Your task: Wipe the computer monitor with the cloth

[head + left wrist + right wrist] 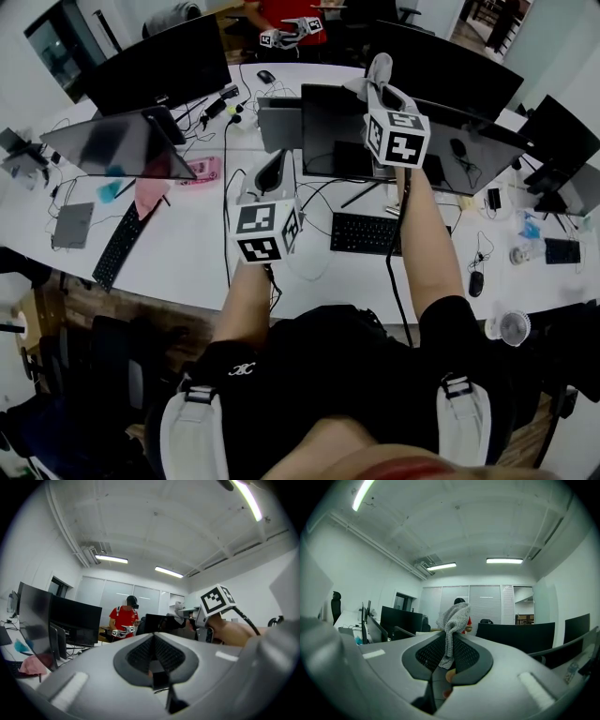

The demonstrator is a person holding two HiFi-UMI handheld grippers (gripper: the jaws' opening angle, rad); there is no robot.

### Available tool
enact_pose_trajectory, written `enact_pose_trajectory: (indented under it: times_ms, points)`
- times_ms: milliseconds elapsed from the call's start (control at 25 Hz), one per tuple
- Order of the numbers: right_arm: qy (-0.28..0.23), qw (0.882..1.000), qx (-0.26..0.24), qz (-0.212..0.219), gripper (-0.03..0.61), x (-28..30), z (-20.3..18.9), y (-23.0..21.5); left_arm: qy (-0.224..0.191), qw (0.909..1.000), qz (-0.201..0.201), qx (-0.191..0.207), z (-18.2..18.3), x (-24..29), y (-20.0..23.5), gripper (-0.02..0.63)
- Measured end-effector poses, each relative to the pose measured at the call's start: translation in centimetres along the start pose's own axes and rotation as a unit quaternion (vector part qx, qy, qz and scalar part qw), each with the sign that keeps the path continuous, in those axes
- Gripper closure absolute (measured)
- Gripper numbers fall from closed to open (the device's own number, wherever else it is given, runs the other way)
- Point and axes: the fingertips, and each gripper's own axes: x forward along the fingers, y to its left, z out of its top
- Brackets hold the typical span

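- White office desk point(187, 267) in front of you, under ceiling strip lights, carries the task's dark, wide flat computer monitor point(333, 131) at its middle.
- Your grey knitted cloth point(457, 616) hangs bunched above that monitor's top edge. The right gripper view shows open room behind the cloth and no screen, so I judge it is not on the glass yet.
- Your right gripper point(449, 641) has its jaws clamped on the cloth's lower end. The loose upper part stands out past the tips, and that is the part to wipe with.
- Tilt the right gripper point(382, 92) down towards the monitor, so that fabric meets the screen and not the hard jaw tips.
- Press lightly and use long, overlapping passes from the monitor's top edge downward. The panel leans back on its stand and may rock under a push.
- Your left gripper point(153, 641) has its jaws together with nothing between them. In the head view the left gripper point(272, 178) hovers just off the monitor's left edge.
- It could steady the frame there if the screen wobbles, but keep it off the glass.
- Below the monitor lie a black keyboard point(366, 234) and loose cables, so keep your forearm from dragging across them.
- Beyond the monitor stands a person in a red shirt point(124, 619), well clear of your sweep.
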Motion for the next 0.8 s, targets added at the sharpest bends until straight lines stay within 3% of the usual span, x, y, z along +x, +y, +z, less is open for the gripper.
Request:
enact_pose_trajectory:
  times_ms: [800]
  points:
    - [0.011, 0.998, 0.017, -0.054, 0.548, -4.3, -1.2, -14.5, 0.011, 0.9993, -0.025, 0.023, -0.3, 3.7, -10.6, 0.565]
